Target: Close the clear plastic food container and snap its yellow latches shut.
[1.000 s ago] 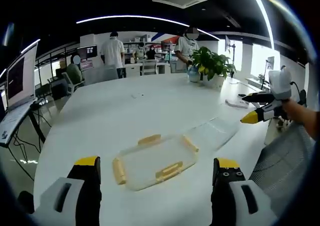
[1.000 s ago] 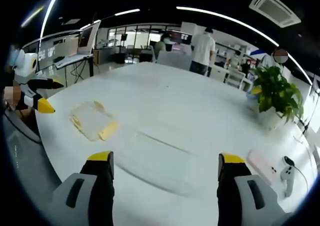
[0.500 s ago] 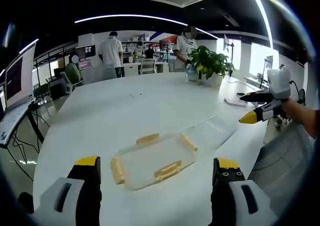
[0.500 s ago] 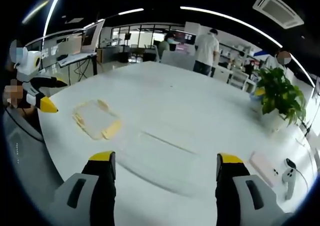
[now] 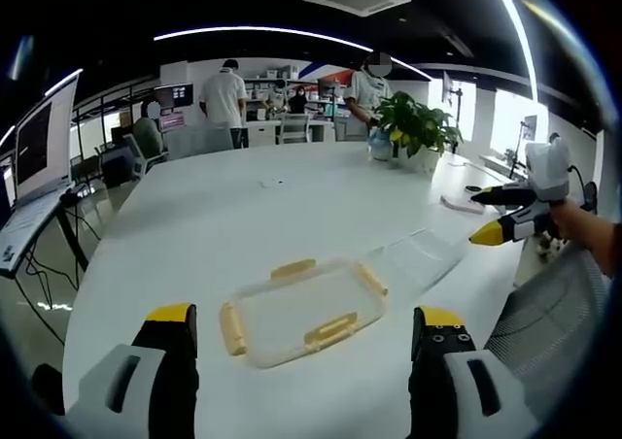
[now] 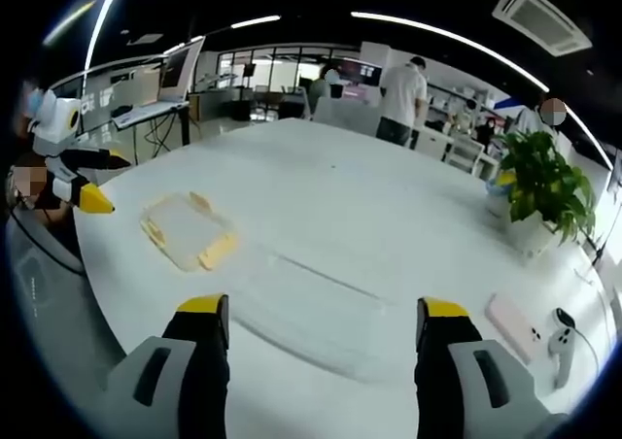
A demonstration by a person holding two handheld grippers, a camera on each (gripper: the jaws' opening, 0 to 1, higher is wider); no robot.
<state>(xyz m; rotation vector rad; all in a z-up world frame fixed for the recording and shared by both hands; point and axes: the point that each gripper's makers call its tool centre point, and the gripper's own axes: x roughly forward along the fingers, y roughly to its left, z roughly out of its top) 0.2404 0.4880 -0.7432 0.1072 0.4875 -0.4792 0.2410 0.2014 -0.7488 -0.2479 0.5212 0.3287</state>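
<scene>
We find little changed: lid (image 5: 303,312) and clear container (image 6: 309,313) remain apart near the table (image 6: 321,196) edge; left gripper (image 5: 301,361) and right gripper (image 6: 313,347) stay wide open, empty; closing not begun.

left gripper (image 5: 301,327): fingers wide apart, holding nothing | right gripper (image 6: 323,318): fingers wide apart, holding nothing

A clear lid (image 5: 303,312) with yellow latches (image 5: 328,331) lies on a white table (image 5: 233,216).
</scene>
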